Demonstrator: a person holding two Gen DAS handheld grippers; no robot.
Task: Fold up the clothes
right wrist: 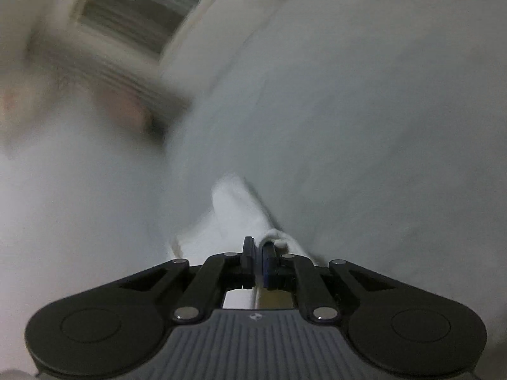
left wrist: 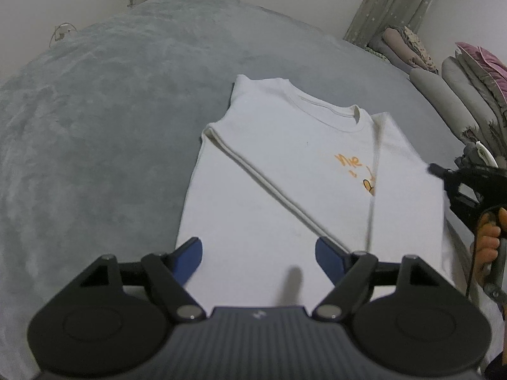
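A white T-shirt (left wrist: 285, 158) with orange lettering lies flat on a grey blanket (left wrist: 111, 110), neck away from me. Its left sleeve is folded in, and a long crease runs diagonally across it. My left gripper (left wrist: 259, 247) hovers over the shirt's near part, jaws wide apart with nothing between the blue pads (left wrist: 195, 250). My right gripper (left wrist: 434, 169) reaches in at the shirt's right edge, held by a hand (left wrist: 489, 240). In the right wrist view the right gripper (right wrist: 258, 243) is shut on a bunched fold of the white fabric (right wrist: 234, 202); the rest of that view is motion-blurred.
Stacked pillows and folded bedding (left wrist: 469, 88) line the bed's right side. A curtain (left wrist: 389, 6) hangs behind them. A white cable and plug (left wrist: 63, 31) sit at the far left wall. The grey blanket spreads wide to the left of the shirt.
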